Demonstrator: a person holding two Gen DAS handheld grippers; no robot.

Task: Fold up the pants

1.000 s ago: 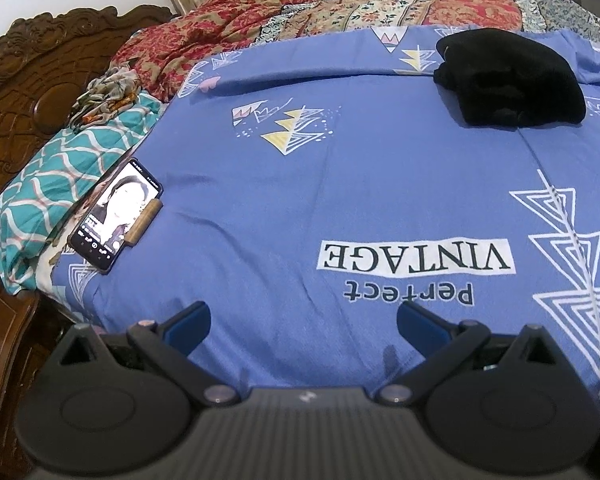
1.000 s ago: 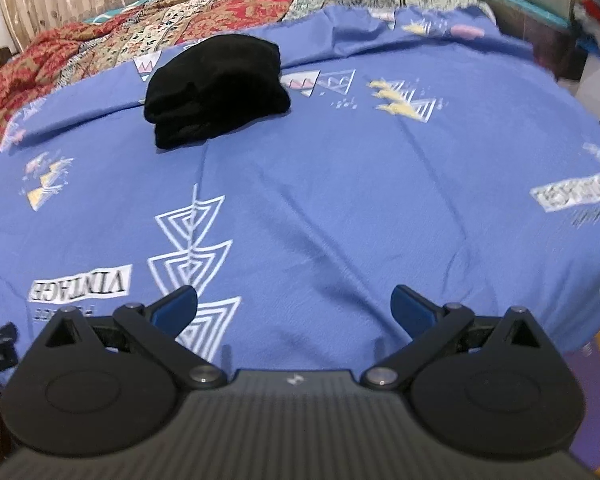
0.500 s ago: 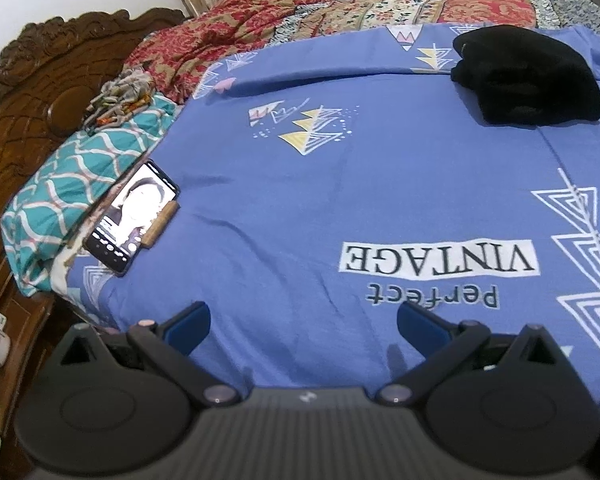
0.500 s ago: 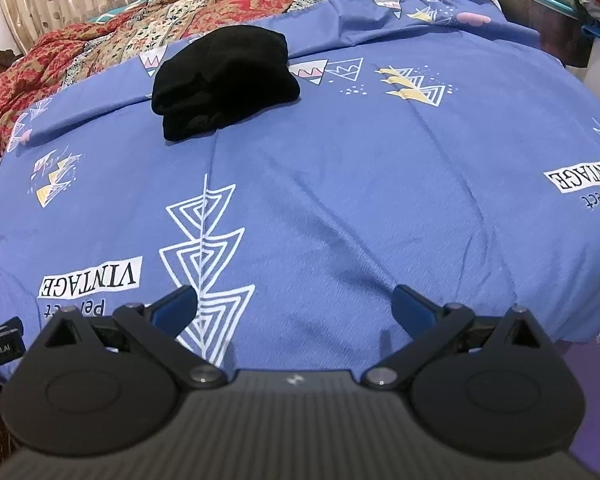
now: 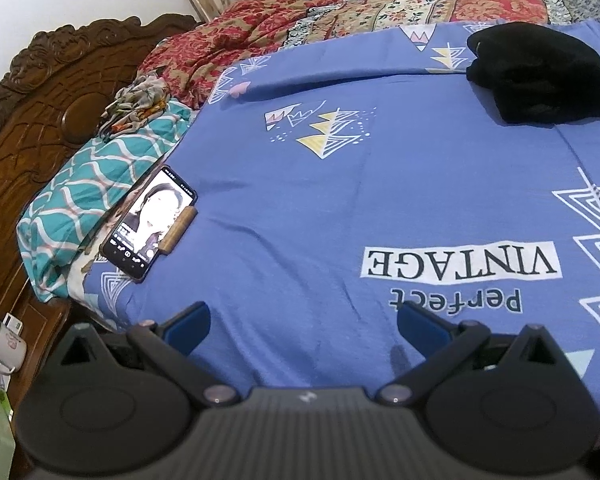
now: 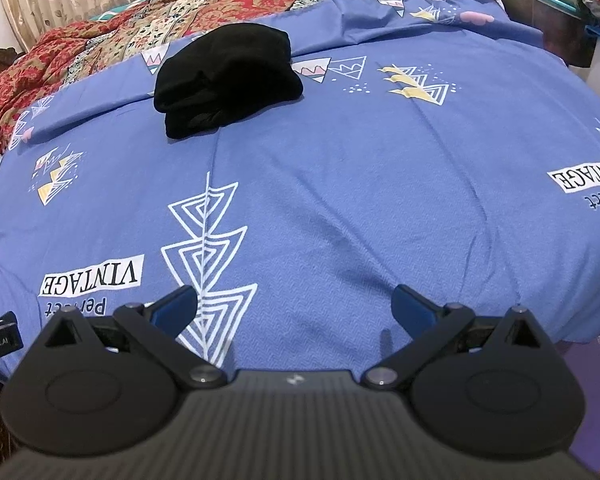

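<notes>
Pants lie in a compact black bundle at the far side of the bed, apparently already folded (layers stacked); little seems left. Left hand-held gripper and right hand-held gripper are both spread, empty, well apart from them.

A lit phone lies at the left of the frame beside a teal patterned pillow. A carved wooden headboard fills the upper left; a white mug sits lower left.
</notes>
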